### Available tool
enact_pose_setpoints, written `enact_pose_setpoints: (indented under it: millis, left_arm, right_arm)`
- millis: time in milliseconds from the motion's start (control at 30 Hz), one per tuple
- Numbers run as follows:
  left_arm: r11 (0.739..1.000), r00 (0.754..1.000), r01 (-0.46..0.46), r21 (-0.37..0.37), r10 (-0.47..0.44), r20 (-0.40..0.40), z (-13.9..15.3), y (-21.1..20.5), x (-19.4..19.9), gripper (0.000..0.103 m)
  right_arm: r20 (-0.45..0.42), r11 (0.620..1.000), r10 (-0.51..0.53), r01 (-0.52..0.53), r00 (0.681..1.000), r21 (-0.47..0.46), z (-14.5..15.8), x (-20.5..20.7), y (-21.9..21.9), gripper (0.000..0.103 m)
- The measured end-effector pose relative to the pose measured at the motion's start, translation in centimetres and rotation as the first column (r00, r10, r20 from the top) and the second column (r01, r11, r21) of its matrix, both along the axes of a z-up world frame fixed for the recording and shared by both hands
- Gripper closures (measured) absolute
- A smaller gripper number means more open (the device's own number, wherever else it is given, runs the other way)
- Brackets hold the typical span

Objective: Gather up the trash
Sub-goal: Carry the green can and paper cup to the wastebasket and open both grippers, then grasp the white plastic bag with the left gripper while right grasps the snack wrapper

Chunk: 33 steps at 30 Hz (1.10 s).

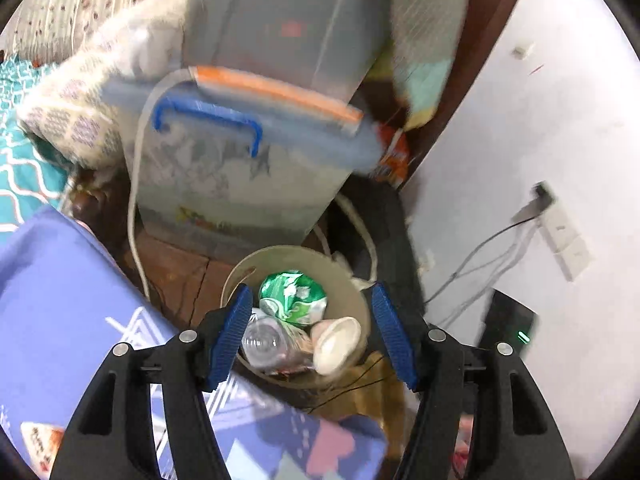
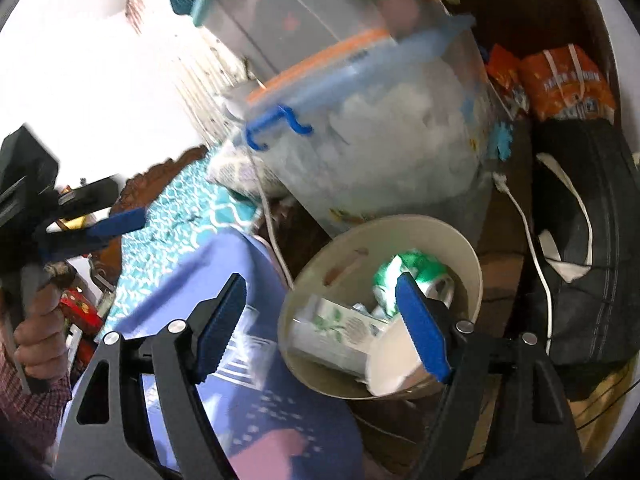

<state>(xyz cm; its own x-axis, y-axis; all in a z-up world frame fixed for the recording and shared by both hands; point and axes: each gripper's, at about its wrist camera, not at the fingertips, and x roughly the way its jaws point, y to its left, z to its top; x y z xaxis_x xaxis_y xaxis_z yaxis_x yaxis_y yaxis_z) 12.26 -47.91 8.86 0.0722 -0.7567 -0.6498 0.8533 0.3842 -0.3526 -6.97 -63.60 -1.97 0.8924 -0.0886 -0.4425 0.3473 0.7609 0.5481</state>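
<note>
Trash is lying inside the round beige plastic bin [image 1: 358, 292], which serves as the landmark here: a crumpled green-and-white wrapper [image 1: 294, 294], a clear plastic bottle [image 1: 262, 340] and a white paper cup [image 1: 336, 342] are piled together in it, and the right wrist view also shows a white carton with a green leaf print [image 2: 334, 330] lying among them.

Nearest the cameras, the left gripper [image 1: 314, 330] is hovering above the bin with its blue-padded jaws standing apart and nothing between them. The right gripper [image 2: 324, 326] is hanging at the bin's near rim [image 2: 288, 344], jaws likewise wide apart and empty, one pad over the bin's opening. In that view a hand [image 2: 38, 338] is gripping the left tool's handle, well to the left of the bin.

Just left of the bin, a lavender printed cloth [image 1: 60, 300] is draping down. Right of the bin, a black bag with white straps [image 2: 580, 248] is resting. Behind the bin, a clear plastic storage box with a blue handle [image 1: 236, 168] is standing, a second clear box [image 1: 288, 20] stacked on it. A white cable [image 1: 134, 216] is trailing beside the lower box.
</note>
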Motion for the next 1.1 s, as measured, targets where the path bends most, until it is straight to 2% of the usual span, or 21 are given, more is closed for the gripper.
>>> enact_pose_setpoints:
  millis: [167,233,300,433,533,600,700,767,800,867,900,967,1000,1033,1100]
  left_arm:
    - [0.992,0.994,-0.046,-0.115,0.058,0.098,4.1,11.7,-2.3,0.036]
    - [0.989,0.986,-0.09,-0.119,0.105,0.131,4.4,15.9,-3.1,0.036]
    - [0.985,0.976,-0.138,-0.104,0.153,0.155,3.6,20.3,-3.7,0.034]
    - [0.975,0.965,-0.224,0.0,0.221,0.141,-0.2,27.9,-5.3,0.023]
    - [0.959,0.961,-0.271,0.089,0.264,0.079,-4.2,31.3,-6.6,0.021]
    - [0.946,0.954,-0.3,0.125,0.3,0.021,-6.9,33.1,-7.4,0.016]
    - [0.931,0.941,-0.331,0.157,0.339,-0.025,-9.7,34.2,-8.0,0.013]
    - [0.925,0.936,-0.337,0.177,0.349,-0.04,-11.4,34.0,-8.5,0.012]
    - [0.927,0.938,-0.333,0.176,0.344,-0.038,-12.1,34.2,-8.8,0.011]
    - [0.918,0.937,-0.342,0.201,0.35,-0.003,-13.6,33.4,-9.4,0.011]
    - [0.914,0.937,-0.344,0.214,0.349,0.014,-14.3,33.0,-9.5,0.012]
    - [0.919,0.945,-0.319,0.233,0.326,0.011,-15.6,32.6,-9.5,0.043]
    - [0.923,0.95,-0.302,0.241,0.312,-0.005,-16.0,32.5,-9.5,0.051]
    - [0.928,0.949,-0.305,0.215,0.314,-0.006,-15.8,32.9,-9.5,0.059]
    - [0.936,0.952,-0.298,0.186,0.305,-0.01,-14.8,33.8,-9.5,0.062]
  right_arm:
    - [0.078,0.996,0.084,-0.084,0.993,0.0,3.1,-0.4,4.1,0.026]
    - [0.082,0.989,0.149,-0.149,0.985,-0.003,3.4,0.1,6.9,0.028]
    - [0.058,0.975,0.22,-0.22,0.974,-0.004,3.1,1.1,9.8,0.036]
    - [-0.032,0.934,0.358,-0.358,0.933,0.008,0.8,3.9,16.5,0.052]
    - [-0.08,0.892,0.45,-0.446,0.889,0.07,-1.6,5.7,20.8,0.055]
    - [-0.112,0.875,0.483,-0.478,0.868,0.074,-2.7,6.5,23.1,0.056]
    - [-0.166,0.849,0.527,-0.523,0.834,0.073,-3.6,8.7,26.0,0.055]
    - [-0.203,0.848,0.526,-0.528,0.826,0.047,-3.5,10.6,27.0,0.054]
    - [-0.214,0.849,0.523,-0.528,0.825,0.038,-3.2,11.6,27.1,0.052]
    - [-0.23,0.841,0.531,-0.54,0.815,0.031,-2.7,14.0,27.7,0.039]
    - [-0.243,0.84,0.53,-0.543,0.812,0.015,-2.4,15.3,28.2,0.036]
    - [-0.266,0.83,0.532,-0.557,0.804,-0.021,-1.9,17.2,29.0,0.033]
    - [-0.277,0.824,0.538,-0.566,0.796,-0.026,-1.9,18.6,29.3,0.033]
    - [-0.284,0.827,0.534,-0.561,0.796,-0.017,-2.0,19.4,29.3,0.033]
    - [-0.273,0.844,0.528,-0.534,0.804,0.057,-2.7,21.7,28.3,0.034]
